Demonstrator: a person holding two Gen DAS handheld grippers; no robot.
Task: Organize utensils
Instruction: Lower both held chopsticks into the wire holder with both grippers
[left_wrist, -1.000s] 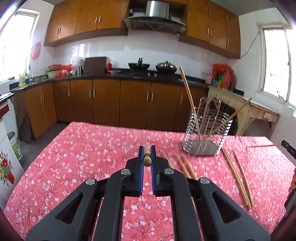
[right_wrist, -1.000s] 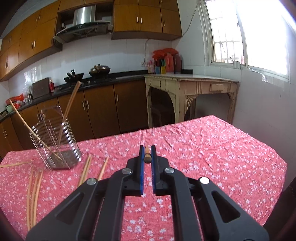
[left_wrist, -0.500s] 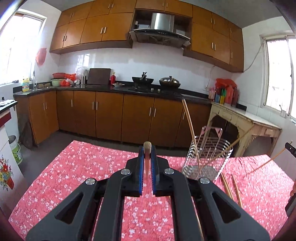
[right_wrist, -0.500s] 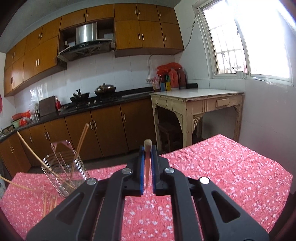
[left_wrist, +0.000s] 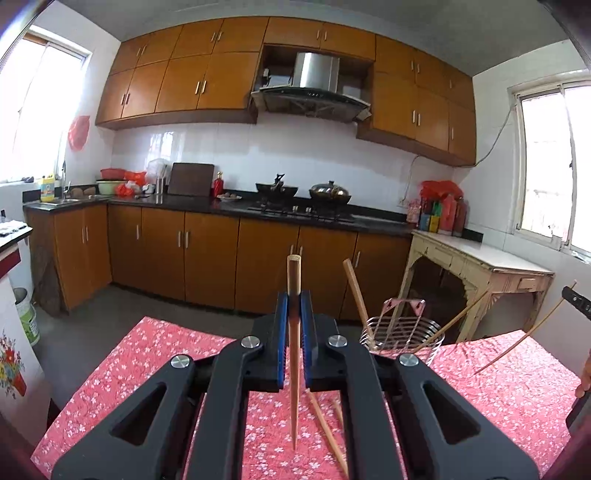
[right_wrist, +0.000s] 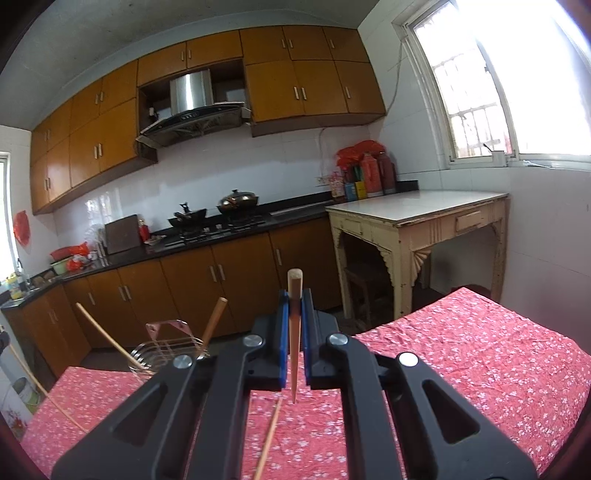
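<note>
The red floral tablecloth (left_wrist: 517, 387) carries a wire utensil holder (left_wrist: 400, 334) near its far edge, chopsticks leaning inside. Each gripper, left (left_wrist: 294, 314) and right (right_wrist: 294, 314), pinches one chopstick (left_wrist: 294, 354) upright, seemingly for dropping in. Only the left view shows loose chopsticks (left_wrist: 327, 428) beneath.

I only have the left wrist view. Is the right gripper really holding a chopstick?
Observer: Yes. The right gripper is shut on a chopstick, held upright with the thick end up.
Operator: Where is the rack from there?
Observer: The wire rack sits to its left, partly hidden behind the gripper's body.
Operator: Anything under that chopstick?
Observer: A loose chopstick lies on the red tablecloth, just below and left of the held tip.
</note>
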